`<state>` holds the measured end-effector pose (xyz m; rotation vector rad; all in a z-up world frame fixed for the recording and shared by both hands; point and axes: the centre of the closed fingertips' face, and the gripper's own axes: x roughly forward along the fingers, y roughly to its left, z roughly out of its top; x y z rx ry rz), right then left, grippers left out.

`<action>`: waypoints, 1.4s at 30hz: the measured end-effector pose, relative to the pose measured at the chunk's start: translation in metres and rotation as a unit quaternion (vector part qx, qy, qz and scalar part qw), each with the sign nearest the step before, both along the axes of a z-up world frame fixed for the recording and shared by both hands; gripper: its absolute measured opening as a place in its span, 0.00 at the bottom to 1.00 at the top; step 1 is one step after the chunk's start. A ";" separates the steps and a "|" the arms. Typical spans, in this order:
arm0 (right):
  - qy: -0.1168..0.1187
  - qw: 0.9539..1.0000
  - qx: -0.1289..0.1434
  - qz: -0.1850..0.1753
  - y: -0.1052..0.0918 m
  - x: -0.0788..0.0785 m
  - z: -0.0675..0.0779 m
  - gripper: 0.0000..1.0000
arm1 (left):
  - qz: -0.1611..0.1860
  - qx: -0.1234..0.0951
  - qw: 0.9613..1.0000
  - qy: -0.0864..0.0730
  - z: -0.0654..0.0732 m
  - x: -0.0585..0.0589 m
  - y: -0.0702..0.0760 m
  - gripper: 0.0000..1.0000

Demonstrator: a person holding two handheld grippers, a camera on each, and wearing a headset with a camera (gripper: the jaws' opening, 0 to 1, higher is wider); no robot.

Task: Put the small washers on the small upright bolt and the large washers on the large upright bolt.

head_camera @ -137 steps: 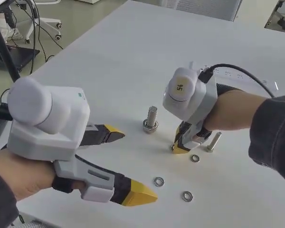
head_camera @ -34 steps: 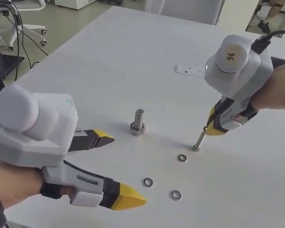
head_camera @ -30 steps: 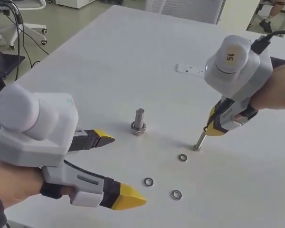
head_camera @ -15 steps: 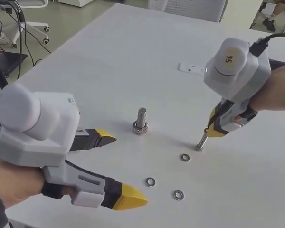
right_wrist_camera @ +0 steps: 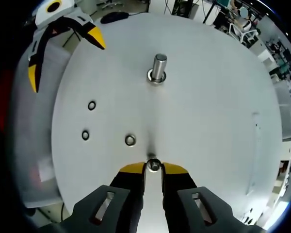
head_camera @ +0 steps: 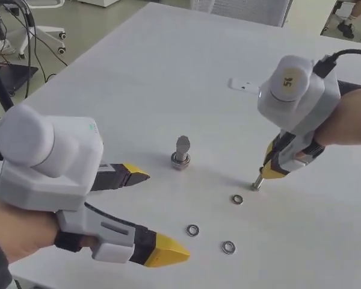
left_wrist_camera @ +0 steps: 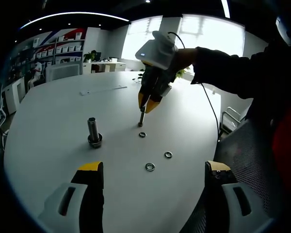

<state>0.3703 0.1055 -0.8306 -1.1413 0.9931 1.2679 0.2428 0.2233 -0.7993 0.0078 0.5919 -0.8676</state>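
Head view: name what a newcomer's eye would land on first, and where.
The right gripper, at the right, is shut on the small bolt, whose lower end meets the white table. Left of it the large bolt stands upright, and three loose washers lie nearer the person, by the wide-open left gripper.

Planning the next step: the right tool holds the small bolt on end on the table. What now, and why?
Probably open the right tool and ease off: the small bolt looks upright, head down, and three washers lie loose beside it.
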 end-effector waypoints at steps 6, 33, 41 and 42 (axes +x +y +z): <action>0.005 1.000 -0.001 -0.001 -0.001 0.001 -0.005 0.14 | 0.001 0.000 1.000 0.001 0.000 0.001 0.000 0.86; 0.025 1.000 -0.010 -0.005 0.002 0.001 -0.039 0.14 | 0.006 0.002 1.000 0.004 -0.001 0.002 0.001 0.86; 0.023 1.000 -0.013 -0.006 0.001 0.001 -0.040 0.14 | 0.006 0.001 1.000 0.004 -0.001 0.001 0.001 0.86; 0.023 1.000 -0.013 -0.005 0.002 0.000 -0.040 0.15 | 0.006 0.001 1.000 0.004 -0.001 0.001 0.001 0.86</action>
